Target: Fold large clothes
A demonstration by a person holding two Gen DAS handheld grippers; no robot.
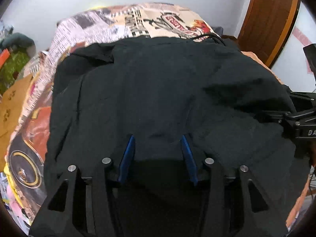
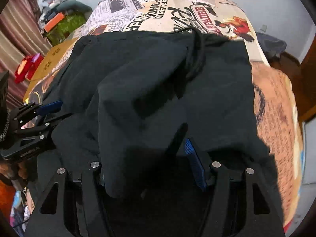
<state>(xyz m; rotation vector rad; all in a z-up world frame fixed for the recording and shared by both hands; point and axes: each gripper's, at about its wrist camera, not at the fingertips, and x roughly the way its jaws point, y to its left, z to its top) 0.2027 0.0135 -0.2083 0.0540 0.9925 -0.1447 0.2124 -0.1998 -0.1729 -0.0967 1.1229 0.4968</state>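
You have a bed (image 1: 126,23) under you, covered by a printed newspaper-and-car sheet, and on it lies the large black garment (image 1: 158,83), spread over most of the near half. It looks only partly folded — in the right wrist view a thick layer is doubled over itself toward the middle, with creases and a loose hump, while the far edge lies fairly straight. A black cord (image 2: 197,55) trails over the top of the cloth. Your left tool (image 1: 158,150) has its blue pads spread, cloth lying between them, so it reads as released. Your right tool (image 2: 146,158) is spread too, though fabric drapes over one finger — whether it pinches anything, you cannot tell. Smoothing and further folds seem left.
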